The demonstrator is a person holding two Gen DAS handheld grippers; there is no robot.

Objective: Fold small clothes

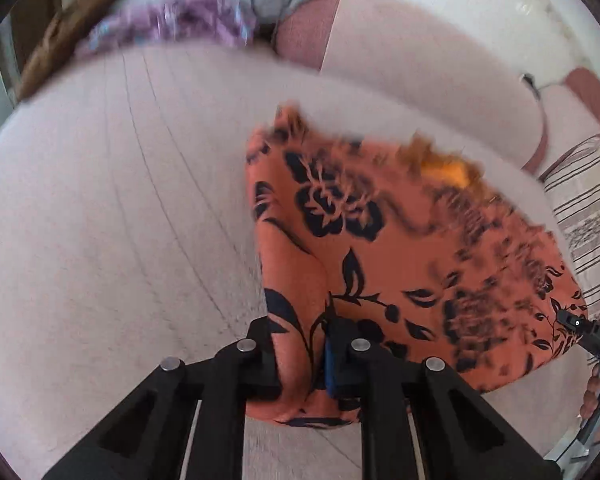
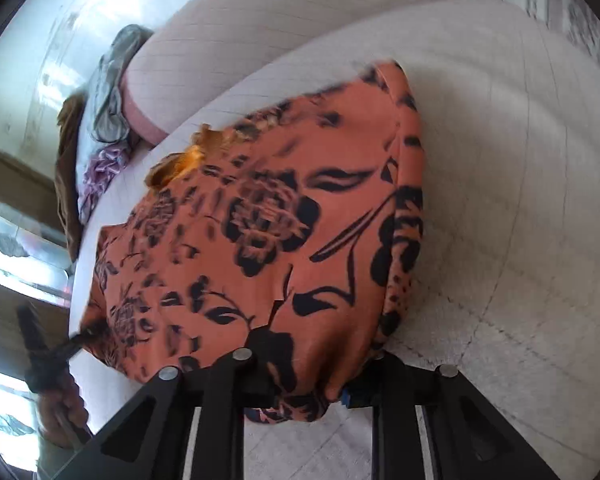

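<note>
Left wrist view: the left gripper (image 1: pixel 300 354) pinches one near corner of the orange floral garment (image 1: pixel 380 248), and the right gripper (image 2: pixel 306 380) pinches the other, likely to carry that edge over in a fold. It hangs stretched above the pale sofa cushion (image 1: pixel 120 220), black blooms blurred.

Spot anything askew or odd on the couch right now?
Mostly normal. Both tools, left and right, are shut on the orange garment, which is mid-fold. Its far edge is ragged, with a bright orange patch poking out; blur hides what it is. Loose clothes sit bunched against the backrest.
</note>
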